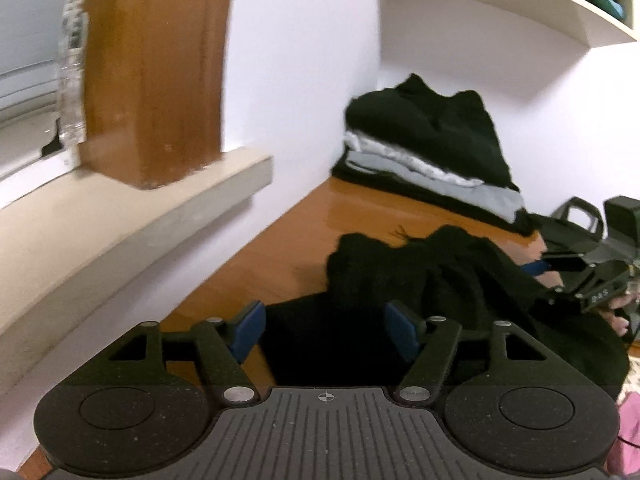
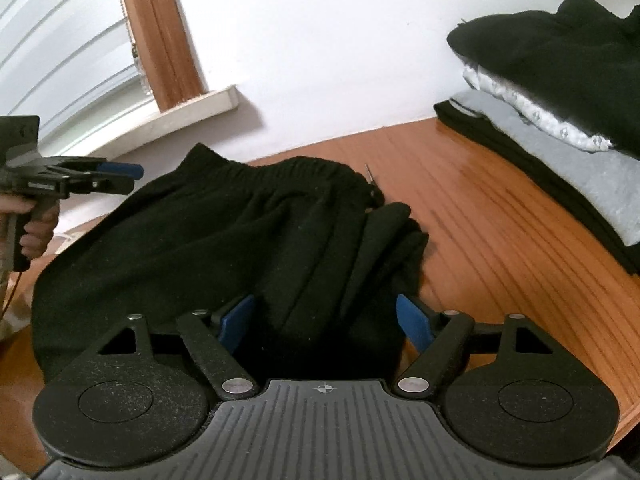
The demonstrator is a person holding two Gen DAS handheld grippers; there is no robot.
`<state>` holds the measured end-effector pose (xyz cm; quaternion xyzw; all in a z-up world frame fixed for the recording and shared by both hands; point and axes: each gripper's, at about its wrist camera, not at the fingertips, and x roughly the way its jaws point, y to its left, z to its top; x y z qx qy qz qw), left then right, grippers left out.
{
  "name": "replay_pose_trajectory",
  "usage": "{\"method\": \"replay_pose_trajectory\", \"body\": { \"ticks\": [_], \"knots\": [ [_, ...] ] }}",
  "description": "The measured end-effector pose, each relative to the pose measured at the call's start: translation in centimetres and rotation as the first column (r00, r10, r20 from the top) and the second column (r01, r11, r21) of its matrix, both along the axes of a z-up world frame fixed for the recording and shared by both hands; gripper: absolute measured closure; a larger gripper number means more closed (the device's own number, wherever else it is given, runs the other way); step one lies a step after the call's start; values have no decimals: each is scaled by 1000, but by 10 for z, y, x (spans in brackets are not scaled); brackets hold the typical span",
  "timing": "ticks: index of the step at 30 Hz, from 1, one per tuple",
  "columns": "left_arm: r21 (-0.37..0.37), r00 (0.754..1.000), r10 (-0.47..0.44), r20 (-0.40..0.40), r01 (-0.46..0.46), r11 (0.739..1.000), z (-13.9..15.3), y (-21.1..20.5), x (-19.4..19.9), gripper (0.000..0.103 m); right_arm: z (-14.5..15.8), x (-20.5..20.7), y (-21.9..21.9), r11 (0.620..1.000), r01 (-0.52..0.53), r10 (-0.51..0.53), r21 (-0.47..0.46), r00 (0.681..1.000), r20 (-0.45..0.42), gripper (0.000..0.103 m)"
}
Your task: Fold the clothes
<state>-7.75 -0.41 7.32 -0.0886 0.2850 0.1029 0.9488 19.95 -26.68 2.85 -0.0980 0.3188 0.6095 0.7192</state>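
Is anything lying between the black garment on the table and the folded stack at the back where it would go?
Nothing visible does. Between the black garment and the folded stack there is only bare wooden table. A thin drawstring end sticks out by the waistband, part of the garment itself.

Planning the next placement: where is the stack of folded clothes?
The stack of folded black, white and grey clothes sits far right on the wooden table, against the white wall.
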Motion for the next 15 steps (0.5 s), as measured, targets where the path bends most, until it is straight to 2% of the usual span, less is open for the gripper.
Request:
{"method": "replay_pose_trajectory", "body": {
  "ticks": [15],
  "knots": [
    [0, 1000, -3, -27, 3, 1000, -8, -5, 5, 30, -1, -2, 2, 1000, 18, -18, -16, 1000, 19, 22]
  ]
}}
